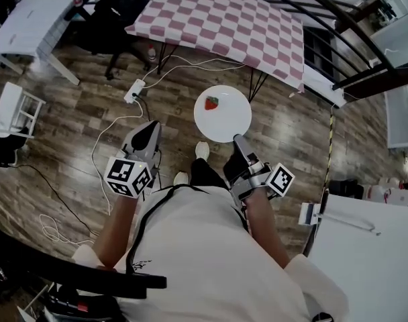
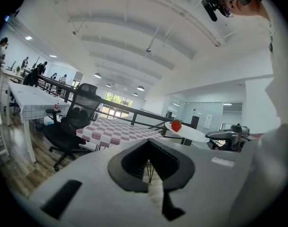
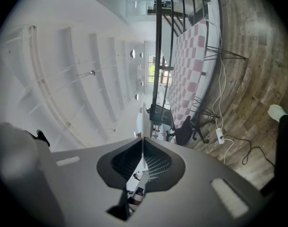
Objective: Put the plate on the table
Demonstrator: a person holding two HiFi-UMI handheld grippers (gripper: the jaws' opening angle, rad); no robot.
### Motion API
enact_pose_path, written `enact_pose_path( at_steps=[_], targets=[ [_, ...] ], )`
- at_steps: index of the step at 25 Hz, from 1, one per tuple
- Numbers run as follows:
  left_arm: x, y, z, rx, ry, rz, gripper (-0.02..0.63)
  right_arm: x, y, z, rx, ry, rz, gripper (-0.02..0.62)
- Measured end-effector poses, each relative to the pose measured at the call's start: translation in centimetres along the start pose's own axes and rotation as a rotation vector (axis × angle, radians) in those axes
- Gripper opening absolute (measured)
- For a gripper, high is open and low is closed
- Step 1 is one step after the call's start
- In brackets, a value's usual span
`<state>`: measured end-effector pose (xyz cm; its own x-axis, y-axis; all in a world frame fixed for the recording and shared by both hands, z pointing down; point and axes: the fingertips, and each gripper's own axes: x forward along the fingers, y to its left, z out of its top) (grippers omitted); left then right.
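Right tool (image 1: 237, 138) is pinching the round white plate (image 1: 224, 123) by its near rim, holding it level.
Holding it level is probably keeping the small red strawberry (image 1: 211, 102) from rolling. The plate is hanging over the wooden plank floor (image 1: 76, 126), short of the pink-and-white checked counter (image 1: 224, 19). Left tool (image 1: 149, 131) is hovering apart, pressed together on nothing. Head view is showing that gap, while the right gripper view is showing the plate only edge-on, a thin white line between the jaws.
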<state>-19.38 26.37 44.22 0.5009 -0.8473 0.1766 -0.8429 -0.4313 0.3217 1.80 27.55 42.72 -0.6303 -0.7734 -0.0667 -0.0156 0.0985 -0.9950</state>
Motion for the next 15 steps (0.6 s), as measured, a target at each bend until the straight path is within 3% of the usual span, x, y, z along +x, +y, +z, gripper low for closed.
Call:
enact_pose_path(
  at_steps=[15],
  targets=[
    [5.9,1.3,1.0,0.009,0.016,0.031,0.005,4.4,-1.4,5.2,0.023,0.027,0.012,0.017]
  ],
)
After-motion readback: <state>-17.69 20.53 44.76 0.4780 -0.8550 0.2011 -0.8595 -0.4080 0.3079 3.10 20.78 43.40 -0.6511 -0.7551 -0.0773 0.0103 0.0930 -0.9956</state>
